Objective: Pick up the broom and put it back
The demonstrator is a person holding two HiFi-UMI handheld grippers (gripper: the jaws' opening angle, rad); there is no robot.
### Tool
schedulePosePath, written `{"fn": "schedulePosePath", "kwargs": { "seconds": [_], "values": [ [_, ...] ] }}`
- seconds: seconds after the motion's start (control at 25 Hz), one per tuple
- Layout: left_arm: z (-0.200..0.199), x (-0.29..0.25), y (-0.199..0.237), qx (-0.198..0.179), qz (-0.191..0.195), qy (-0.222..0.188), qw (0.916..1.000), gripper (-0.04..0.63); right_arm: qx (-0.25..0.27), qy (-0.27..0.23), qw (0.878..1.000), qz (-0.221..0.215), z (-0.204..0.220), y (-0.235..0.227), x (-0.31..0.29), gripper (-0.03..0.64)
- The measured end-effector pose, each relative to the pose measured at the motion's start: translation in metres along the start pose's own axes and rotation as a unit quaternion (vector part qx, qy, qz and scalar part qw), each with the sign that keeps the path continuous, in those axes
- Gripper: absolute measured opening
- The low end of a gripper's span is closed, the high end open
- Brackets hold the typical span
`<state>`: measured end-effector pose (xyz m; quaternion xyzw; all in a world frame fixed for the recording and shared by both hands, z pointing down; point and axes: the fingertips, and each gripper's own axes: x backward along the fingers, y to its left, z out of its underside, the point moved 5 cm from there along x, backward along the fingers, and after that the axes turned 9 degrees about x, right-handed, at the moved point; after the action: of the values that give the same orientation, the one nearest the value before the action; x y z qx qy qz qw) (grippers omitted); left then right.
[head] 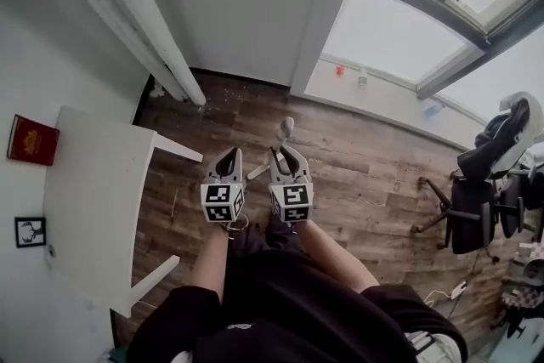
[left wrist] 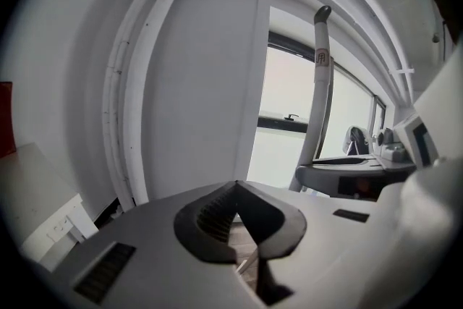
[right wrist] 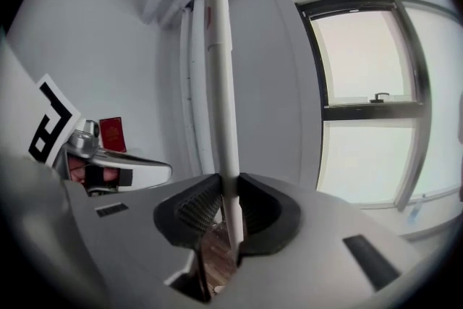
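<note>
My right gripper [right wrist: 227, 193] is shut on the broom's white handle [right wrist: 220, 83], which stands upright between the dark pads and rises to a grey cap. In the head view the handle [head: 283, 132] pokes up between my two grippers, and the right gripper [head: 286, 155] is clamped on it. My left gripper [head: 229, 159] is close beside it on the left, shut with nothing between its pads [left wrist: 217, 210]. From the left gripper view the handle [left wrist: 318, 94] stands to the right, above the right gripper [left wrist: 354, 177]. The broom's head is hidden.
A white table [head: 89, 200] stands at the left by the wall, near a red booklet [head: 32, 140]. White pipes [head: 140, 21] run down the wall ahead. A large window [head: 425, 21] is at the right. A black office chair [head: 476, 208] stands on the wooden floor [head: 365, 174].
</note>
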<state>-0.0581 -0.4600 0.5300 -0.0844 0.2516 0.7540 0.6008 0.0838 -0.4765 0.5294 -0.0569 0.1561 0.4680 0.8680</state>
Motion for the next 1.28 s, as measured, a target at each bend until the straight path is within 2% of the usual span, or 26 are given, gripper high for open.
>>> {"fn": "schedulePosePath", "kwargs": {
  "seconds": [0.08, 0.2, 0.44, 0.52, 0.8, 1.0, 1.28],
  "values": [
    [-0.008, -0.016, 0.004, 0.006, 0.001, 0.003, 1.0, 0.0, -0.007, -0.001, 1.0, 0.017, -0.006, -0.018, -0.021, 0.091],
    [-0.014, -0.035, 0.012, 0.019, -0.009, 0.003, 0.9998, 0.0, -0.018, 0.013, 1.0, 0.017, 0.004, -0.037, -0.046, 0.092],
    [-0.023, -0.1, 0.021, -0.03, 0.023, 0.032, 0.9988, 0.0, -0.016, 0.022, 0.999, 0.045, 0.011, -0.075, -0.097, 0.091],
    [-0.022, -0.114, 0.028, -0.035, 0.031, 0.042, 0.998, 0.0, -0.023, 0.03, 0.998, 0.058, 0.018, -0.08, -0.11, 0.091],
    [-0.006, -0.168, 0.058, -0.028, 0.047, 0.072, 0.9959, 0.0, -0.055, 0.079, 0.991, 0.094, 0.057, -0.103, -0.17, 0.091],
    [0.002, -0.203, 0.079, 0.001, 0.067, 0.085, 0.9942, 0.0, -0.058, 0.116, 0.986, 0.1, 0.08, -0.111, -0.206, 0.091],
    [0.01, -0.27, 0.102, -0.008, 0.098, 0.113, 0.9887, 0.0, -0.075, 0.161, 0.976, 0.126, 0.119, -0.127, -0.259, 0.091]
  ]
}}
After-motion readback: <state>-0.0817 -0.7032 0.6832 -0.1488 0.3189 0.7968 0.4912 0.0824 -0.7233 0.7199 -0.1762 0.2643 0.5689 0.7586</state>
